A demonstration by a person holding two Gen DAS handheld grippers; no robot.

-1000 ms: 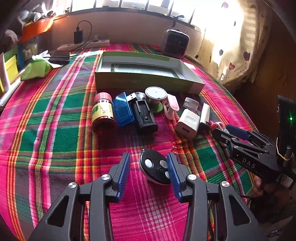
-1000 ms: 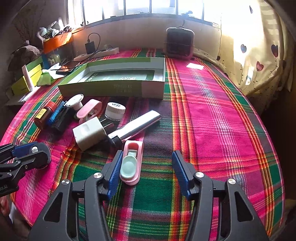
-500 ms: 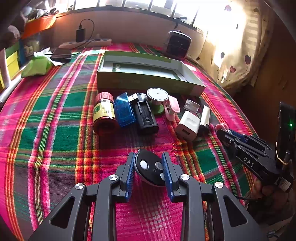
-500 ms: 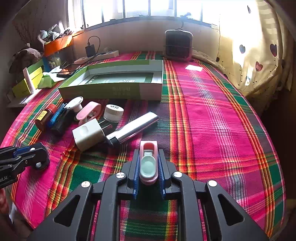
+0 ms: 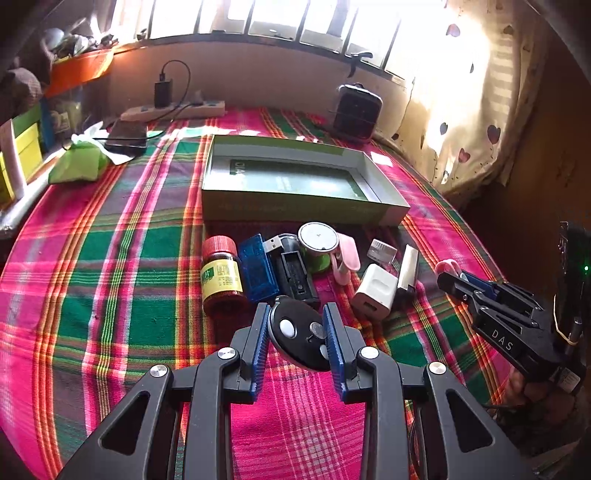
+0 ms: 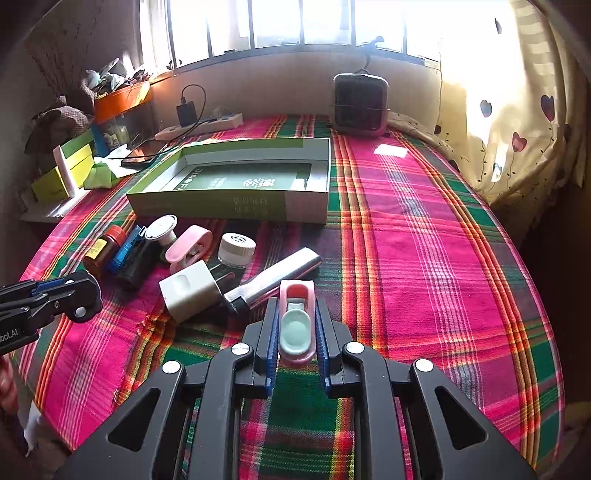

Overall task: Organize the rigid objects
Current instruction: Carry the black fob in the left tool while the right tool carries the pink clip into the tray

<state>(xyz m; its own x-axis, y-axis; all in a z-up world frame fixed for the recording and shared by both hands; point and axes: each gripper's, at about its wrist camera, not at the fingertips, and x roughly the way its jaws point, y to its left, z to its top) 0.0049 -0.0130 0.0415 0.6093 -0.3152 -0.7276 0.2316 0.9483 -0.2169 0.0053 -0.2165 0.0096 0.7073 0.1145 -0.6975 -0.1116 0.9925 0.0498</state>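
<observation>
- My left tool (image 5: 295, 334) clamps the black key fob (image 5: 301, 338), its long axis running 11 to 5 o'clock between the pads
- My right tool (image 6: 295, 328) clamps the pink case (image 6: 296, 321), long axis at 12 o'clock
- The green box (image 5: 295, 212), the likely target, lies at 12 o'clock from the left tool and 11 o'clock from the right; the left looks nearer
- Legible: "DAS" on the right tool; "bot.AI" on the left

Backlit by window (image 5: 295, 22), blown-out glare on curtain (image 6: 498, 110); dark vignetted corners, strong fisheye warp, sharp centre.
</observation>
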